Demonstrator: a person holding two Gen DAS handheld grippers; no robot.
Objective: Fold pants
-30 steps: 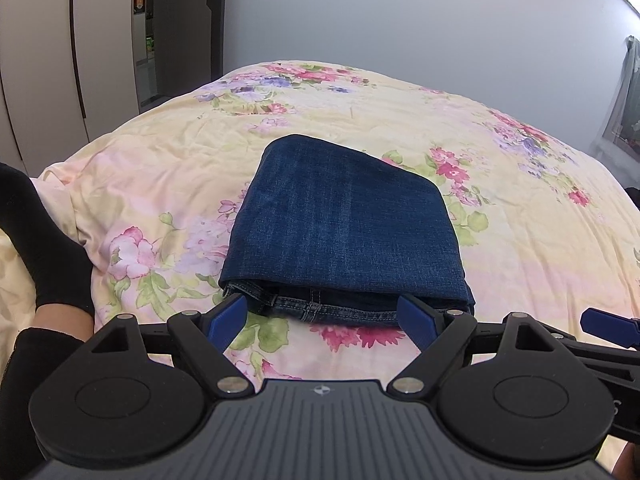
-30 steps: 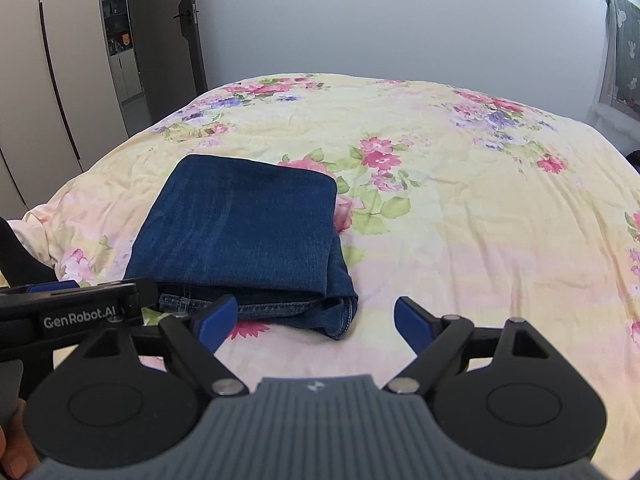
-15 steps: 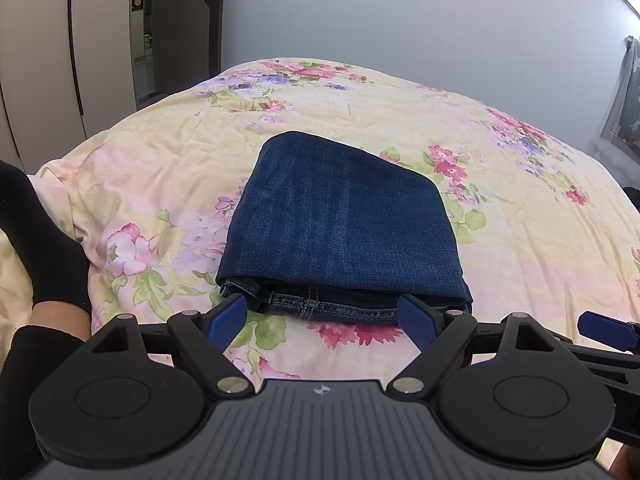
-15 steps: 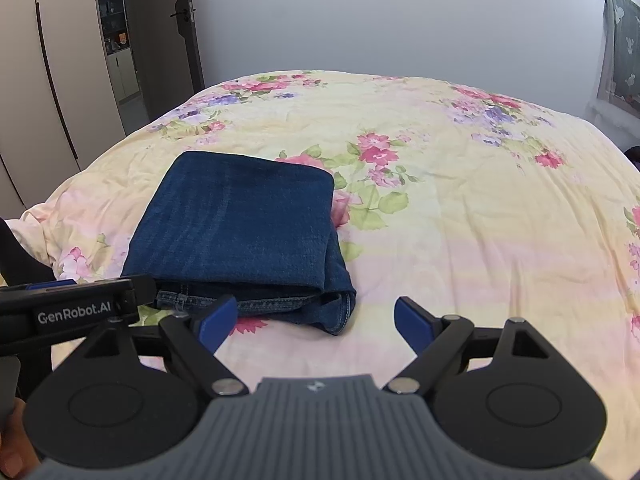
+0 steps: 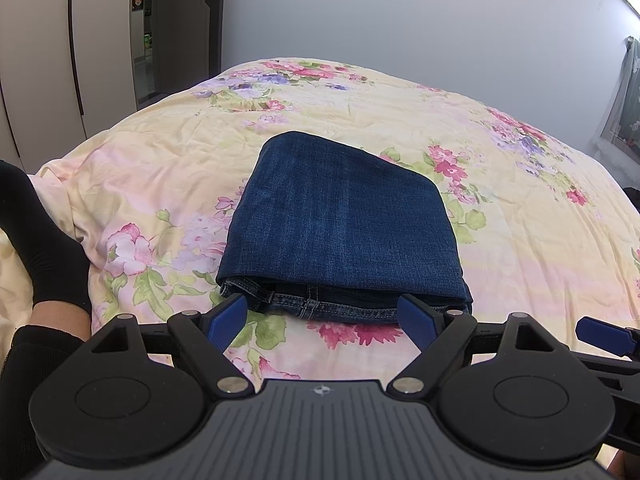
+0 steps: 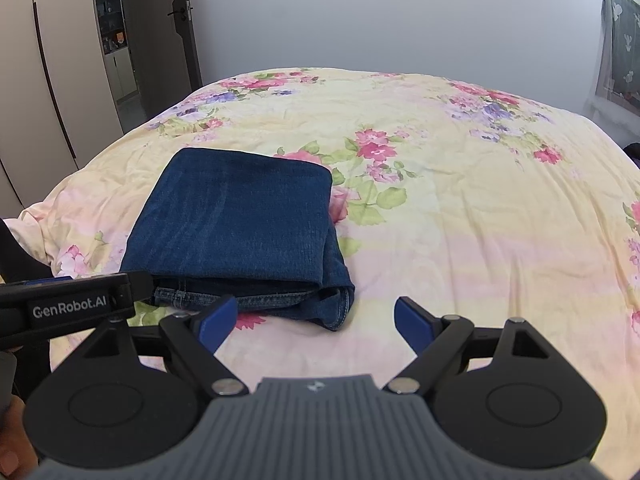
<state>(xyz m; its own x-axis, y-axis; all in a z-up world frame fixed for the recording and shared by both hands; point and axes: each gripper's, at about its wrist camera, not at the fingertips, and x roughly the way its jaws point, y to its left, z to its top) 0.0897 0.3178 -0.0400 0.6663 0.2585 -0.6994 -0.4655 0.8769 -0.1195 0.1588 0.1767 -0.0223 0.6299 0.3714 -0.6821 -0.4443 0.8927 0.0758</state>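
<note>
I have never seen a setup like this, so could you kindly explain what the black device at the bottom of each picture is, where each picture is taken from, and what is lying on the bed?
There is no robot here. A person holds a two-finger gripper in each hand, and a wide-angle camera on each one looks forward along its fingers. One picture comes from the left gripper, the other from the right gripper. The black plates and blue tips at the bottom of each picture are that gripper's own fingers.

On the flowered bedspread lies a pair of jeans, already folded into a neat rectangle. Both grippers are open, hold nothing, and sit just in front of the jeans' near edge. In the right view, the black bar marked GenRobot.AI is part of the left gripper. At the left edge of the left view a black sock shows.
</note>
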